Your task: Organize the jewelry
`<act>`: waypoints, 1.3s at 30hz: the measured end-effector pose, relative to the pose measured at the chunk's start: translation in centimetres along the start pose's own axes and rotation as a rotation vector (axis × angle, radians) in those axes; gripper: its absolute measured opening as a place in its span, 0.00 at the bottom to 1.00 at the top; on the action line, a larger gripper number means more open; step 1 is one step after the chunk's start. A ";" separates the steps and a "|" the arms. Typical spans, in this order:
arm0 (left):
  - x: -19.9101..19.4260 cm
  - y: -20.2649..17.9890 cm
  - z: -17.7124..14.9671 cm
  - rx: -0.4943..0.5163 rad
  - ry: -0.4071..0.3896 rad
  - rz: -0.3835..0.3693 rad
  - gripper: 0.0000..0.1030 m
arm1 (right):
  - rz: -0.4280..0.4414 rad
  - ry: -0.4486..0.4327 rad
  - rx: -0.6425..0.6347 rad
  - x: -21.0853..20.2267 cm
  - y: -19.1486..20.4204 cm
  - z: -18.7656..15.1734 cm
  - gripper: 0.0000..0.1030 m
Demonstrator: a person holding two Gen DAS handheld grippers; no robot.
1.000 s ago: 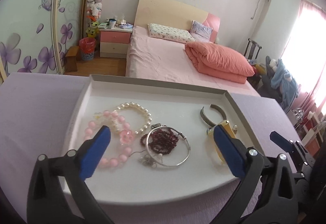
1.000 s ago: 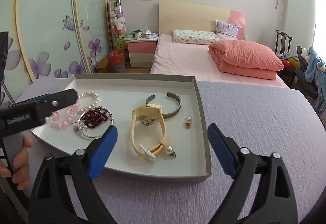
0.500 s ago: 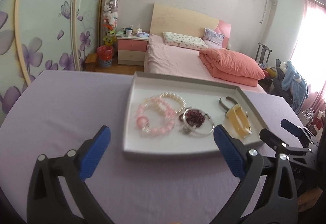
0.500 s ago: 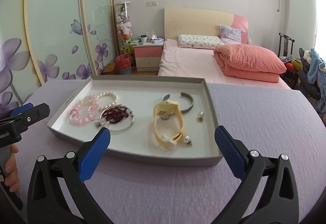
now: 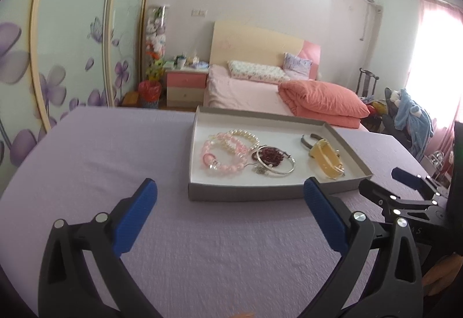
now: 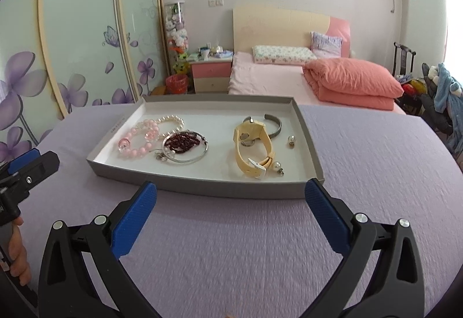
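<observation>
Where the purple surface (image 6: 376,150) carries it, a shallow grey tray (image 6: 308,141) with a white floor holds all the jewelry. At its left end lie a pink bead bracelet (image 6: 136,141) and a pearl bracelet (image 6: 170,120), touching each other. Just beside them a silver bangle (image 6: 185,149) rings a heap of dark red beads (image 6: 182,141), with a small silver charm (image 6: 160,156) at its near edge. Toward the right end a yellow watch (image 6: 251,144) lies on its side, its strap looped, and a grey open cuff (image 6: 275,124) sits behind it, touching its case. Two pearl earrings rest loose on the floor: one (image 6: 290,140) right of the cuff, one (image 6: 277,166) by the watch buckle.

The left gripper (image 5: 230,202) hangs over bare cloth short of the tray's near left wall, fingers spread wide, holding nothing. The right gripper (image 6: 230,202) hangs in front of the tray's near wall, equally wide apart and empty.
</observation>
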State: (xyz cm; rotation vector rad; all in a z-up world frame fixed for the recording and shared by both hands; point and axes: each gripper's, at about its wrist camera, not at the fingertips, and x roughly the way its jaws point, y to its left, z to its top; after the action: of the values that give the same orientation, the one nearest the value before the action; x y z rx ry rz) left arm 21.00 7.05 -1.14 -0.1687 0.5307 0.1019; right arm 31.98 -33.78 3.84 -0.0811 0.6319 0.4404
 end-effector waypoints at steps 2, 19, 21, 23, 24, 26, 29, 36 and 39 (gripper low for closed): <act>-0.9 -0.6 -0.1 0.025 -0.036 0.001 0.98 | 0.001 -0.022 0.004 -0.9 0.2 -0.2 0.99; -3.2 -0.8 -0.7 0.019 -0.057 -0.038 0.98 | 0.024 -0.080 0.024 -3.8 0.4 -1.0 0.99; -3.3 -0.8 -0.6 0.019 -0.061 -0.041 0.98 | 0.022 -0.094 0.019 -4.2 0.6 -0.9 0.99; -3.3 -0.8 -0.7 0.012 -0.063 -0.042 0.98 | 0.012 -0.104 0.009 -4.2 0.8 -1.0 0.99; -3.3 -0.8 -0.7 0.010 -0.063 -0.047 0.98 | 0.011 -0.105 0.006 -4.2 0.9 -1.1 0.99; -3.3 -0.8 -0.8 0.009 -0.064 -0.046 0.98 | 0.012 -0.100 0.002 -3.9 1.0 -1.2 0.99; -3.2 -0.7 -0.9 0.009 -0.065 -0.042 0.98 | 0.010 -0.098 0.007 -3.7 0.9 -1.2 0.99; -3.0 -0.7 -1.3 0.006 -0.056 -0.051 0.98 | 0.010 -0.100 0.014 -3.8 0.6 -1.3 0.99; -2.8 -0.7 -1.3 0.004 -0.054 -0.057 0.98 | 0.010 -0.099 0.012 -3.8 0.6 -1.2 0.99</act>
State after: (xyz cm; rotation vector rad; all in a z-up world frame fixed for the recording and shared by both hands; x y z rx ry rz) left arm 18.07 6.00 -0.73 -0.1767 0.4719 0.0495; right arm 28.33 -34.95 5.12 -0.0447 0.5373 0.4478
